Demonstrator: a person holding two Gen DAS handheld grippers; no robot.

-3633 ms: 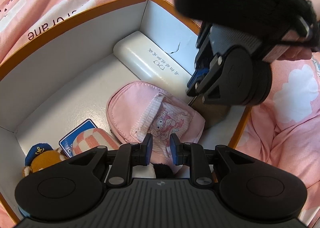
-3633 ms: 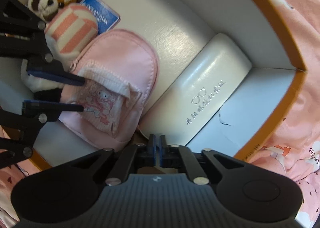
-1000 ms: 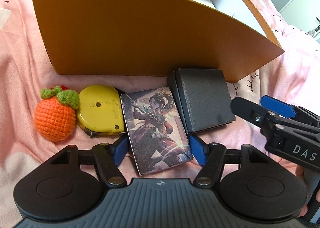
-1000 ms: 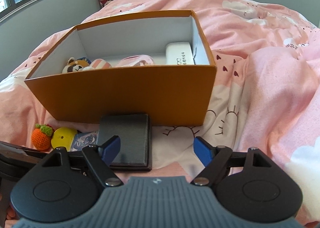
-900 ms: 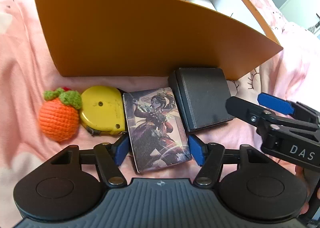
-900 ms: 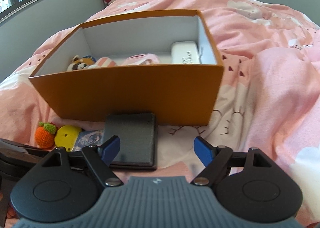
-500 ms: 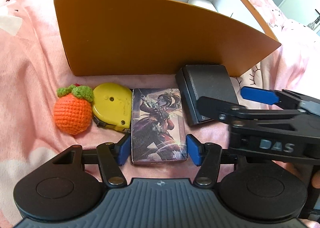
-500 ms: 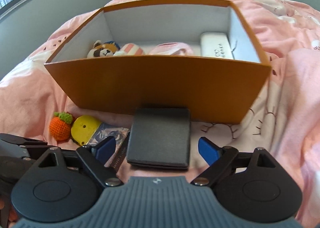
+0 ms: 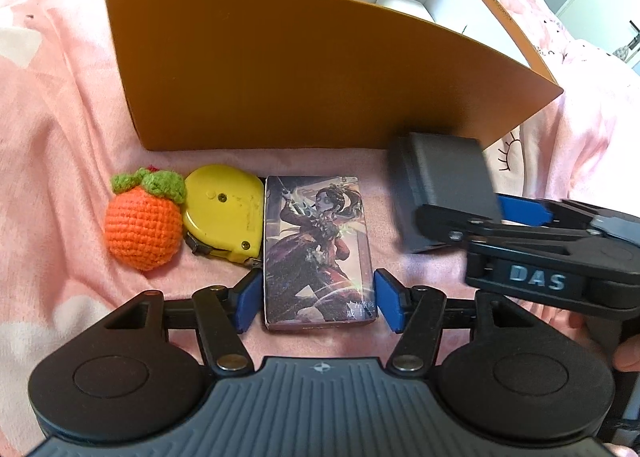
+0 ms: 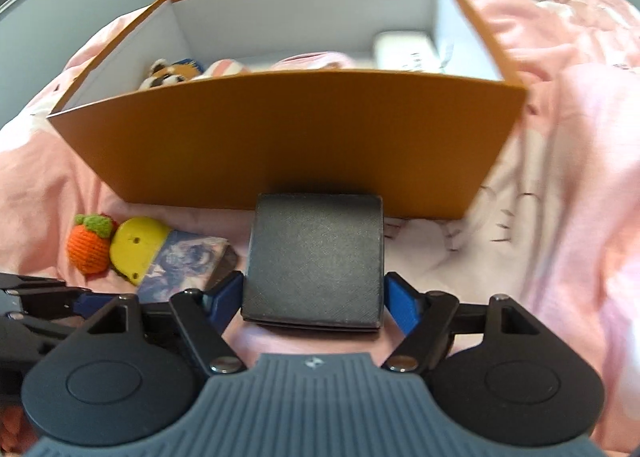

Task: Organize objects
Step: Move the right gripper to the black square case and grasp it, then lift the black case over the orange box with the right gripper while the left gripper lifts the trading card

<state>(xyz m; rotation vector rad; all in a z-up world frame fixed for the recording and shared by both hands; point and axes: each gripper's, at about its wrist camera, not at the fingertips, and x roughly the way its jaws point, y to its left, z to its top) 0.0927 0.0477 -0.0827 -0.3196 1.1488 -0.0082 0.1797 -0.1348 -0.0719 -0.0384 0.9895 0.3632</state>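
While the left gripper [image 9: 316, 299] stands apart around the near end of the card pack [image 9: 319, 249], its jaws opening with slim gaps either side, the right gripper [image 10: 314, 299] is closing on the black case [image 10: 314, 259] between its pads. Neither squeezes yet. Soft bedding [image 9: 60, 137] could let either thing tilt and slip; the tape measure [image 9: 222, 211] just left of the pack may snag the left pad.

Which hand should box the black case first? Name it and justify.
Right. The right gripper already straddles the black case, jaws closing on it, just before the orange box. The left gripper straddles the illustrated card box instead.
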